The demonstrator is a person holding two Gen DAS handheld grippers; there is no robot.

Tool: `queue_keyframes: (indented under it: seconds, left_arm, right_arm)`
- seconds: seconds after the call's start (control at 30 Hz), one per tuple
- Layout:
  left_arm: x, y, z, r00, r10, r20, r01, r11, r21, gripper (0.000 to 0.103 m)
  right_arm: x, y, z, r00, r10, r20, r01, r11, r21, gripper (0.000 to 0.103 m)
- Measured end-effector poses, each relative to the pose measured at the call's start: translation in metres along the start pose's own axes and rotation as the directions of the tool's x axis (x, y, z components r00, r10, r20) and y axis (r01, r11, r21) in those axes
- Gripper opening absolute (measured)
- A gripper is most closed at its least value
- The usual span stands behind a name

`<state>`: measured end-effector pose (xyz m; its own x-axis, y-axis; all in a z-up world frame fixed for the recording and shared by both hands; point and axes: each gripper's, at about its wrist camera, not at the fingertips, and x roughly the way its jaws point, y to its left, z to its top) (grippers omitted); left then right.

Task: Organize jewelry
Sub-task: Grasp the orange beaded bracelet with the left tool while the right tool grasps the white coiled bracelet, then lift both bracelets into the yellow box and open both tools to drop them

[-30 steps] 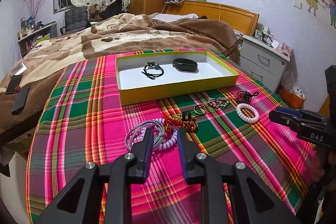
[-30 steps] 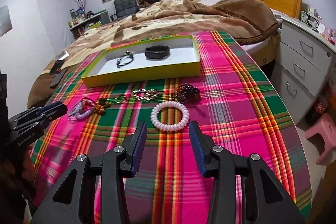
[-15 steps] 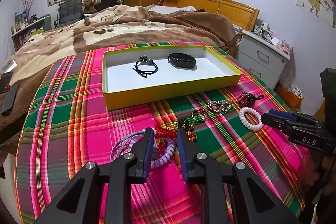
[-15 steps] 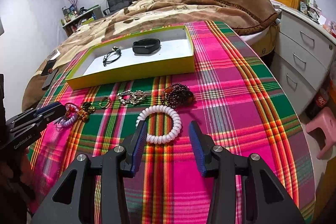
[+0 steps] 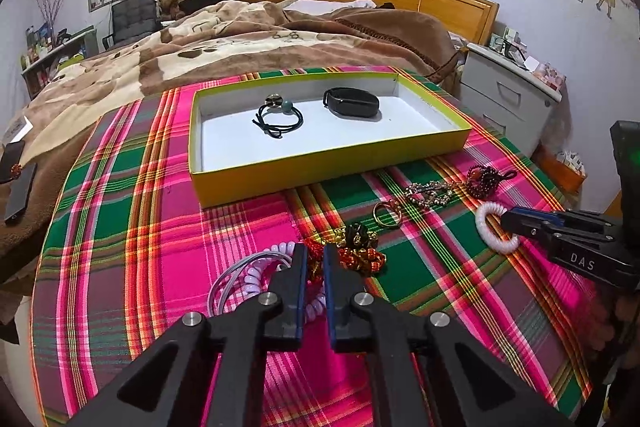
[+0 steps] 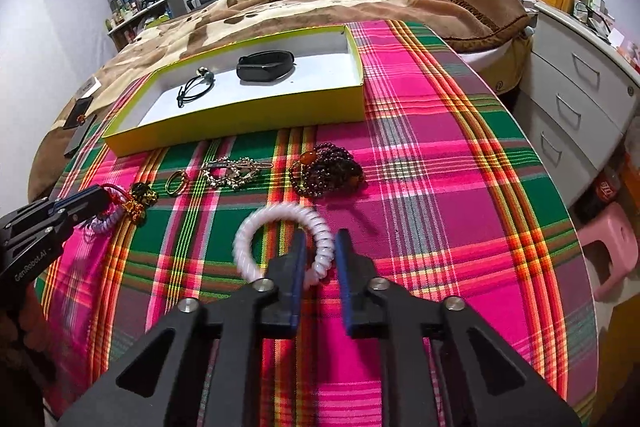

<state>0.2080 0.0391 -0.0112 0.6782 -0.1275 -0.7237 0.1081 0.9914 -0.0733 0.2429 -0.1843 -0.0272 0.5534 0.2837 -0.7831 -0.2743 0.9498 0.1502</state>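
Observation:
A yellow tray on the plaid cloth holds a black hair tie and a black wristband. My left gripper has closed on a red-and-gold cord bracelet beside a lilac coil tie. My right gripper is closing around the rim of a white coil hair tie, jaws narrow with a gap still showing. A gold ring, a rhinestone clip and a dark bead bracelet lie in front of the tray.
The round table's edge falls off at the right toward a white drawer unit and a pink stool. A bed with a brown blanket lies behind the table. Phones lie at the left.
Both grippers moved forward onto their items and narrowed: the left shut on the red-and-gold bracelet, the right closed in around the white coil tie's rim.

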Motion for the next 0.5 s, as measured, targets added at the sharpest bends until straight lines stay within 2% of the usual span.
queue_keyframes:
  seconds: [0.5]
  left_arm:
    - [-0.04, -0.004, -0.003, 0.995, -0.041, 0.086, 0.042, 0.999, -0.006, 0.005]
  right_arm:
    - [-0.023, -0.001, -0.007, 0.998, 0.035, 0.052, -0.036, 0.999, 0.026, 0.009]
